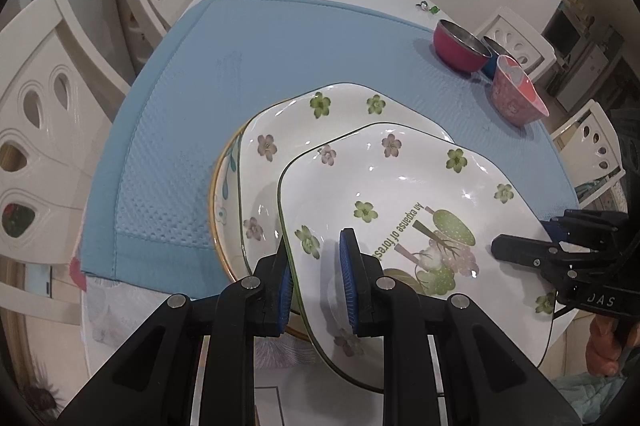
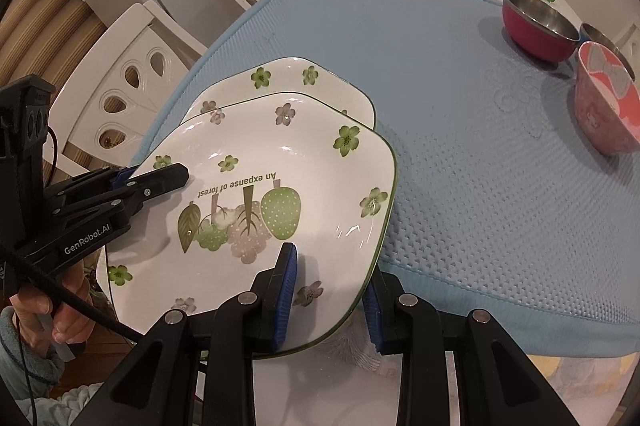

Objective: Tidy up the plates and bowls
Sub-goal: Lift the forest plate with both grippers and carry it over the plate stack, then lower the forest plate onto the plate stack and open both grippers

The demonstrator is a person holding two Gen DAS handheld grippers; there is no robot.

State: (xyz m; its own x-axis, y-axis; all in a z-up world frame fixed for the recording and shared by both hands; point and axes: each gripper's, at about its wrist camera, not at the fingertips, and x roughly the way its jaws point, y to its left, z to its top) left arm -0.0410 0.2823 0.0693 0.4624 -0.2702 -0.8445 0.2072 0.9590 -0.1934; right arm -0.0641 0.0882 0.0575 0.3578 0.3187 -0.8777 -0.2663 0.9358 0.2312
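While it is held above 2 other plates, the top plate [image 1: 404, 193] with the forest print is clamped by its rim on 2 sides: the left gripper [image 1: 316, 278] is closed on one edge, the right gripper [image 2: 332, 302] on the opposite edge. Beneath it a matching flowered plate [image 1: 340, 109] is stacked on a gold-rimmed plate [image 1: 222, 193]; whether the top plate touches it cannot be told. The stack is set on a blue mat [image 2: 440, 65]. A red bowl [image 2: 536, 25], a pink bowl [image 2: 604, 105] and a partly hidden blue bowl [image 1: 490, 63] are grouped well apart.
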